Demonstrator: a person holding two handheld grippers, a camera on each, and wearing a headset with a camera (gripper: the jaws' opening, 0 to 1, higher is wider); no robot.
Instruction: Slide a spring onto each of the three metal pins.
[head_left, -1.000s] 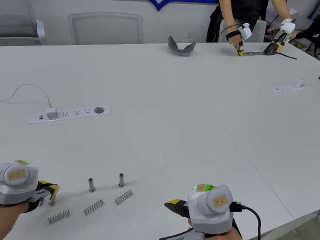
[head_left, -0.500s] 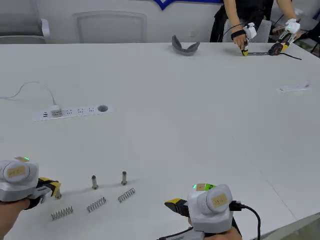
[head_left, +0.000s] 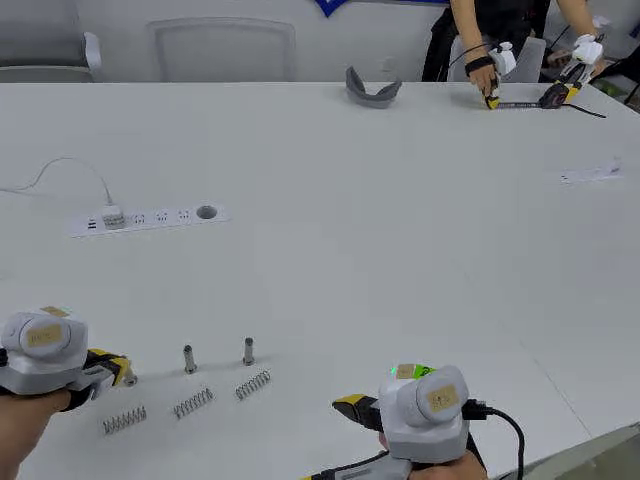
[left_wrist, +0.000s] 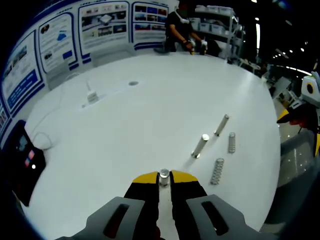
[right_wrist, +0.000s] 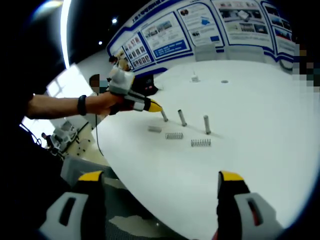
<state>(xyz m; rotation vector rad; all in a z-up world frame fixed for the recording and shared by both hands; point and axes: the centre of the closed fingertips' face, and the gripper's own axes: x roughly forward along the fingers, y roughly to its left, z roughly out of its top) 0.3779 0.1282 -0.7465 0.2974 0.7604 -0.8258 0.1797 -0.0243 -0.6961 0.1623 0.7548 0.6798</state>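
Head view first: your left gripper (head_left: 125, 375) sits low on the left of the table (head_left: 400, 220), its tips at the leftmost pin (head_left: 131, 379). Two more pins (head_left: 189, 359) stand to its right, and three springs (head_left: 193, 403) lie in a row in front (all still loose). Your right gripper (head_left: 350, 408) hangs near the table's front edge. Left gripper view: the jaws pinch that pin's head. Right gripper view: the jaws are spread wide, well apart from the springs.

This looks like a research lab's meeting room. A large white table (head_left: 400, 220) carries a power strip (head_left: 150, 217). Blue-and-white posters (right_wrist: 210, 22) line the wall, with shelving (left_wrist: 220, 15) behind.
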